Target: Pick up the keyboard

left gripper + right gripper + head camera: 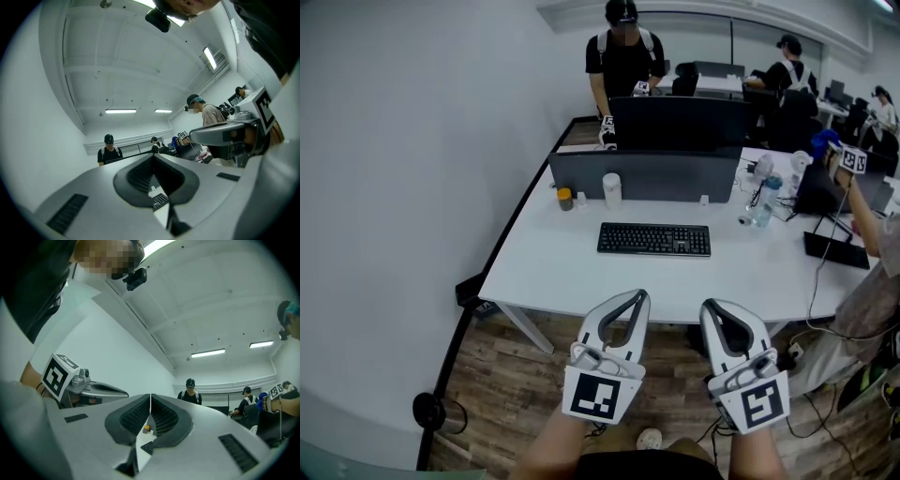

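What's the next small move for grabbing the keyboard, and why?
Probably open the left claw and right claw before reaching in. Both are shut and empty, held short of the keyboard, which lies flat and untouched on the table ahead.

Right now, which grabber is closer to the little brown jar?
Left. The left gripper hangs by the desk's front edge, right of the jar; the right gripper hangs even farther right.
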### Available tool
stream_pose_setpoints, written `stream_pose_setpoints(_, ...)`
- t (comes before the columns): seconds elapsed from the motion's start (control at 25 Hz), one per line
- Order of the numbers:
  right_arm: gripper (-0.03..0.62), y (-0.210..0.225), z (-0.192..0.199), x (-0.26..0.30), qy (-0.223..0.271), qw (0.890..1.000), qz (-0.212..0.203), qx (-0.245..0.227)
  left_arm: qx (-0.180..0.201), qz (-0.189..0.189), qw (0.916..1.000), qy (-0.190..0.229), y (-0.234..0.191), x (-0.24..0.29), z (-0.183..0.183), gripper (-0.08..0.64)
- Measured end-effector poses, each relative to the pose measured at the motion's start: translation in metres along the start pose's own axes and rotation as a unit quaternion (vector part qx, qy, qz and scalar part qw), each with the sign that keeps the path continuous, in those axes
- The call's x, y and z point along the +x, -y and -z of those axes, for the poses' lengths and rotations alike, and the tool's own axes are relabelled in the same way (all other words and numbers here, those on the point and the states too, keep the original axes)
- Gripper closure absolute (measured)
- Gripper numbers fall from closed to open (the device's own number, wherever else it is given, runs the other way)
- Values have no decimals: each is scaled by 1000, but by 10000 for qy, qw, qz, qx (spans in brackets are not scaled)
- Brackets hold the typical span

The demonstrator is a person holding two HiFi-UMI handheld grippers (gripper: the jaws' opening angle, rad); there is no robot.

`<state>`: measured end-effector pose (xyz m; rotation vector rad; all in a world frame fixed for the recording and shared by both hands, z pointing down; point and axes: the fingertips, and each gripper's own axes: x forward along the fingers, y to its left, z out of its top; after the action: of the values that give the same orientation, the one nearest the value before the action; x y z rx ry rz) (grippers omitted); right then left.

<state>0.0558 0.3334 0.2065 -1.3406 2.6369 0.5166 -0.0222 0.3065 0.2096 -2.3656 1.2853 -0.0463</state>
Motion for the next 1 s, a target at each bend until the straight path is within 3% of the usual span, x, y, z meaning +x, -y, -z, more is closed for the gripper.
stream_pose_setpoints(0.36, 560, 13, 1, -6, 59, 9999, 60, 96, 1, -38, 10000, -8, 8, 7, -5, 552)
stream_pose_setpoints(0.56, 560, 16, 5, -3, 47, 9999, -3, 137, -266, -141, 9995, 40, 0, 13, -7, 552)
stream_pose_setpoints(1.0, 560, 39, 29, 13, -67, 9998, 53, 192, -374, -135, 9992, -17, -9, 44, 14, 552)
